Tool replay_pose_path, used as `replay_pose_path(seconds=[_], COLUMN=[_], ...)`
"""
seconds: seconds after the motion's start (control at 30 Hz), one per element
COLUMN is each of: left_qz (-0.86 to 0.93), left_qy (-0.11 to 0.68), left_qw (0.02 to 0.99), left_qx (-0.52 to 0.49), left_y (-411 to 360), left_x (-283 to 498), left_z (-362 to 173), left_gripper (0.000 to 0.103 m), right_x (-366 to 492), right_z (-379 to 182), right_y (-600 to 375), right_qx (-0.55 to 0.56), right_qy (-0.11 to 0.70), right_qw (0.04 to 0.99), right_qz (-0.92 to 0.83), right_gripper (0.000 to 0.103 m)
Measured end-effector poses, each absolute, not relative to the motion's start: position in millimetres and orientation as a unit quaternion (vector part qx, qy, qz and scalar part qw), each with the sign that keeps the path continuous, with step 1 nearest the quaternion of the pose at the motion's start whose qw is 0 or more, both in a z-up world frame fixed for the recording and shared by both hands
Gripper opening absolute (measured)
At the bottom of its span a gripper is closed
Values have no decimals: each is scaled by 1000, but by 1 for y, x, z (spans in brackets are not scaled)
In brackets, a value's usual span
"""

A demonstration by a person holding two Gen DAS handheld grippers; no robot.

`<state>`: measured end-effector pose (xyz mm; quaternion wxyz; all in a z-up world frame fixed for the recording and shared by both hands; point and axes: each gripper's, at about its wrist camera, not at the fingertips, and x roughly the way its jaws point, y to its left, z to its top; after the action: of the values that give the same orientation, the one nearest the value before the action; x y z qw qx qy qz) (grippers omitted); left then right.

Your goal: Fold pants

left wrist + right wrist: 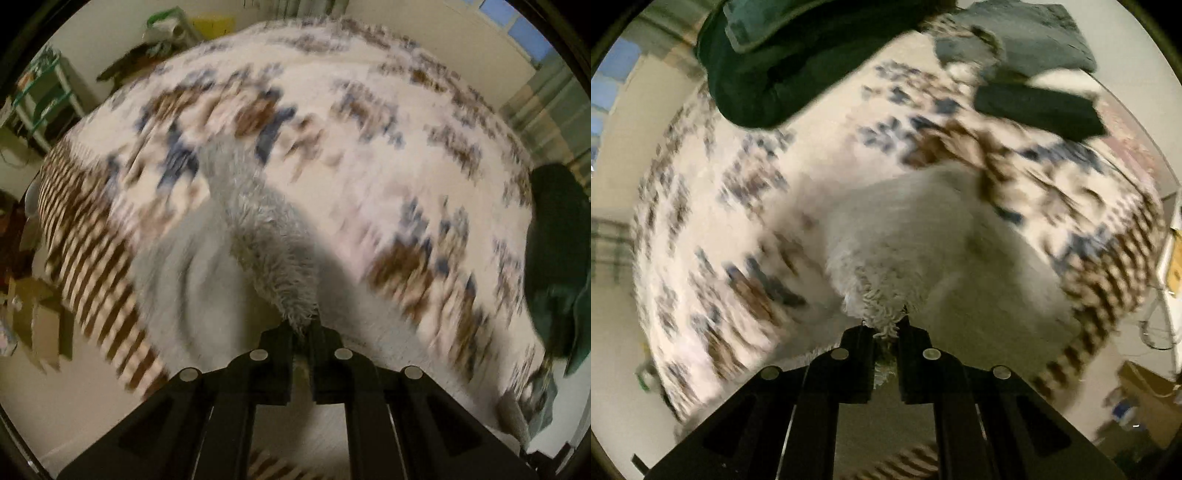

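Observation:
The pants [258,229] are fluffy, pale grey-white fleece, lying over a patterned bed. My left gripper [301,328] is shut on a tuft of the pants' edge, and the fabric stretches away from its fingers. In the right wrist view the same pale fleece pants [897,236] spread ahead. My right gripper [886,330] is shut on their fluffy edge. Both views are motion-blurred.
The bed cover [406,155] is white with brown and blue patches and a striped border [92,280]. Dark green clothing [554,258] lies at the bed's right edge, and also shows in the right wrist view [764,74] beside folded grey and dark clothes [1034,103]. Shelves [44,96] and cardboard boxes [40,325] stand by the bed.

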<state>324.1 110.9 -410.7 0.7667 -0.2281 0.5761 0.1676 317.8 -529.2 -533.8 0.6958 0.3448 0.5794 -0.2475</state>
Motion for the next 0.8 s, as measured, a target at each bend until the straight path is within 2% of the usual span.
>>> replay_pose_path(seconds=[0.23,0.33,0.37,0.4,0.43,0.47,0.53,0.6,0.77,0.8], left_qz=[211,217,216,215,214,214,220,224,224,226], left_qy=[650,648,638,630,622,617,607,597,600,601], left_qw=[693,680,684,688,693,696,703,713,725,726], left_qx=[-228,-265,-281,-289,-295,-300,-300,-291,-255,-245], left_y=[123,129,130,130,130,130,129,127,115,114], left_x=[256,247,247,247,248,250,255,258,281,280], left_z=[-514,-528,-524,-520,-514,-511,-504,-499,-496,-497], left_gripper=[5,8,9,14,29,58,89,89,89,89], right_x=[236,220,217,215,215,217,231,258,320,322], right_z=[-611,-626,-620,-609,-598,-584,-566,-567,-603,-605], right_y=[-536,-542,-544,-546,-547,-548,-545,-534,-490,-484], right_qx=[334,343,343,342,336,322,292,250,155,143], right_qy=[652,679,675,663,650,637,612,610,629,623], right_qw=[634,599,600,613,629,647,685,714,741,748], right_qz=[-248,-252,-256,-260,-263,-270,-266,-235,-178,-180], right_gripper=[10,29,39,50,53,59,72,97,98,91])
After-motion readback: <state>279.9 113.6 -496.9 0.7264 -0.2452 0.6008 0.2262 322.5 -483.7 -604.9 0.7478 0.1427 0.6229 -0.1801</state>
